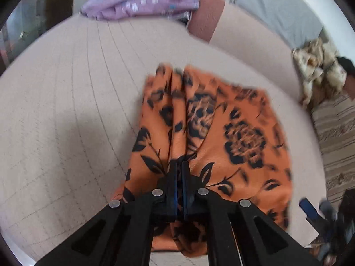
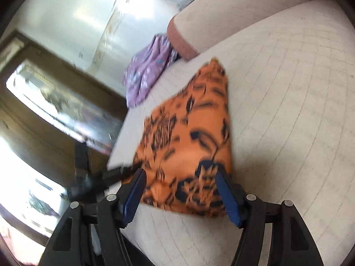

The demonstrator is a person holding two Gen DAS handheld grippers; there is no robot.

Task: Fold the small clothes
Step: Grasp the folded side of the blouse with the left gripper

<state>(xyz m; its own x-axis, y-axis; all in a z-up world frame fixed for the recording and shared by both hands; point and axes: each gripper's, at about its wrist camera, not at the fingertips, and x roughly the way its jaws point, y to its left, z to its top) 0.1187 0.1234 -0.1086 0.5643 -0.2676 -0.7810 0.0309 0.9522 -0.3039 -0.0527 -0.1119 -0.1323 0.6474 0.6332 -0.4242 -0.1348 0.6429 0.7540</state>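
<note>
Pale quilted bed cover [image 1: 66,110] filling most of both views, stitched in a grid. Round bolster [image 1: 206,17] with a rust-coloured end at the far edge, touching the purple flowered garment [image 1: 137,0] heaped beside it. Cream patterned bundle [image 1: 319,71] off to the right side, well apart. Dark wooden window frame [image 2: 44,102] beyond the bed edge in the right wrist view. Orange cloth with black flowers [image 1: 221,128] lying mid-cover, gathered into pleats along one side. Left gripper [image 1: 179,166] closed tight, pinching a fold of that cloth. Right gripper [image 2: 180,177] spread wide, blue fingers [image 2: 228,197] flanking the cloth's near corner; contact unclear through blur.
</note>
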